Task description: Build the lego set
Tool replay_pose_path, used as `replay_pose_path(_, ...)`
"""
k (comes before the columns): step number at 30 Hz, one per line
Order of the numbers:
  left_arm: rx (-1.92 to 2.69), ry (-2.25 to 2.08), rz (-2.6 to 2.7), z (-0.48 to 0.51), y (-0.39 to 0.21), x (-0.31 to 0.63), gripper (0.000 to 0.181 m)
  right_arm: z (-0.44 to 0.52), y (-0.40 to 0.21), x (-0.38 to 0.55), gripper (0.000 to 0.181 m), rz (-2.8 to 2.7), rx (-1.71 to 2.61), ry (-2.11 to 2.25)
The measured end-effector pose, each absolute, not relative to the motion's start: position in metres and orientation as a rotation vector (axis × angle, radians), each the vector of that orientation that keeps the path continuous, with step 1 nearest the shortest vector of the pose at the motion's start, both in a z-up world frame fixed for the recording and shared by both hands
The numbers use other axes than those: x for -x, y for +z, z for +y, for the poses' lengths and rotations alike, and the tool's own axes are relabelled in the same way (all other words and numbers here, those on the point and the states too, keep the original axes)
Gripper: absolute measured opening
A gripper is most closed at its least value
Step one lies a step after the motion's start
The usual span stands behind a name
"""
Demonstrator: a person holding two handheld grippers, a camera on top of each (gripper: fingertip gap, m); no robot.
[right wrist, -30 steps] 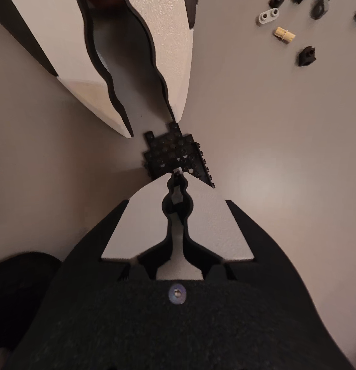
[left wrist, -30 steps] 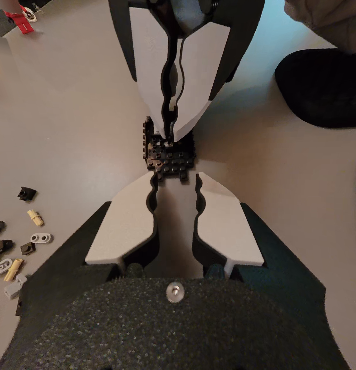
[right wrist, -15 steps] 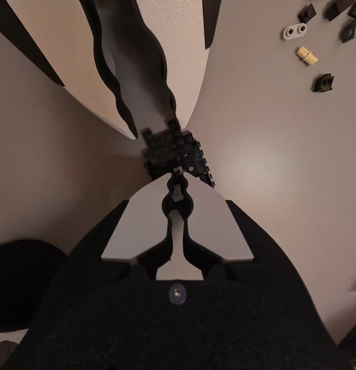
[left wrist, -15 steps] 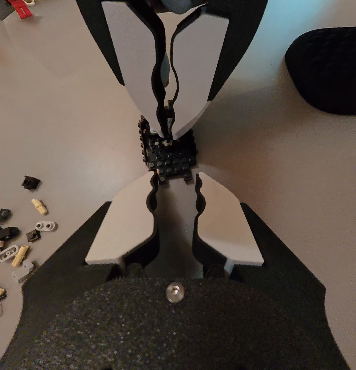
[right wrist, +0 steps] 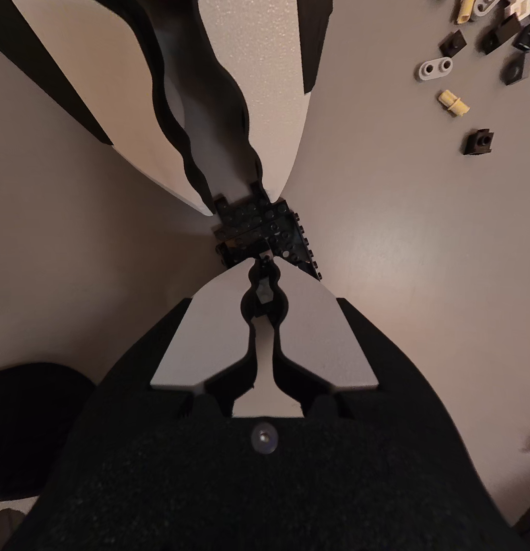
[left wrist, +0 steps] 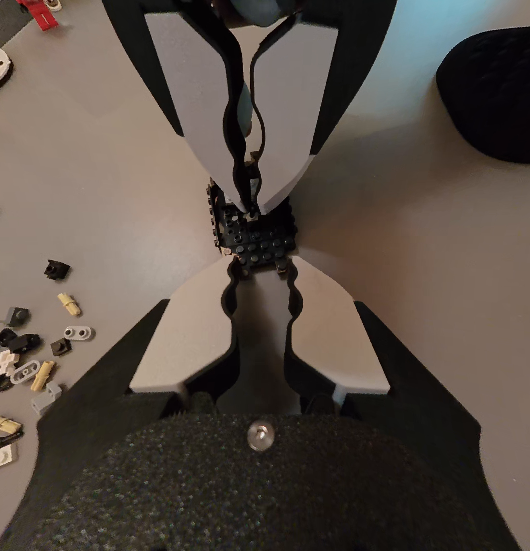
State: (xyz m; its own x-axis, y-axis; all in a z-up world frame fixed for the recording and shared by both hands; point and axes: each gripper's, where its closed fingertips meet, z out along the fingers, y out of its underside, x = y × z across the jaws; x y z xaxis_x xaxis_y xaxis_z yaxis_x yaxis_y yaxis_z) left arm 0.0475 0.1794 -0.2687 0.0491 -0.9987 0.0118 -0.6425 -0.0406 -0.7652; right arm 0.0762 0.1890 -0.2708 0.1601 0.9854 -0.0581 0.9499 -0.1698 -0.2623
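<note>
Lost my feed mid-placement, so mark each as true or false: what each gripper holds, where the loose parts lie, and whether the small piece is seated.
1. The right gripper is shut on a small grey-and-black piece. True.
2. The left gripper is fully shut. False: its fingers stand apart, bracketing the black studded plate assembly.
3. Loose parts lie on the left gripper's left. True.
4. The assembly is red. False: black.

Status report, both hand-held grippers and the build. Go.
Right hand-held gripper shut on small piece, tip at black build. Left hand-held gripper open, bracketing build's near edge. Loose parts off to the side, clear.
</note>
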Motion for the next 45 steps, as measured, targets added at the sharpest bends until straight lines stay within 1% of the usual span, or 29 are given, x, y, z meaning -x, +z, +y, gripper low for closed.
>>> replay_pose_path(16,1.730,-0.775,1.657,0.1813,-0.2683,-0.0473,0.028,0.1911,-0.2714,-0.0756,0.005,-1.865,2.282,0.439)
replay_pose_path(18,1.724,-0.779,1.664,0.1801,-0.2683,-0.0470,0.014,0.1930,-0.2716,-0.0758,0.005,-1.842,2.281,0.457)
replay_pose_path(21,1.732,-0.767,1.651,0.1828,-0.2683,-0.0469,0.022,0.1922,-0.2717,-0.0756,0.005,-1.846,2.269,0.475)
replay_pose_path(23,1.741,-0.787,1.644,0.1833,-0.2677,-0.0467,0.021,0.1929,-0.2717,-0.0754,0.005,-1.828,2.287,0.490)
replay_pose_path(30,1.735,-0.778,1.642,0.1843,-0.2674,-0.0467,0.028,0.1925,-0.2732,-0.0754,0.004,-1.796,2.309,0.542)
replay_pose_path(42,1.739,-0.784,1.635,0.1851,-0.2671,-0.0458,0.029,0.1906,-0.2731,-0.0740,0.005,-1.810,2.272,0.583)
replay_pose_path(45,1.739,-0.787,1.633,0.1850,-0.2669,-0.0457,0.030,0.1892,-0.2682,-0.0712,0.014,-1.800,2.241,0.619)
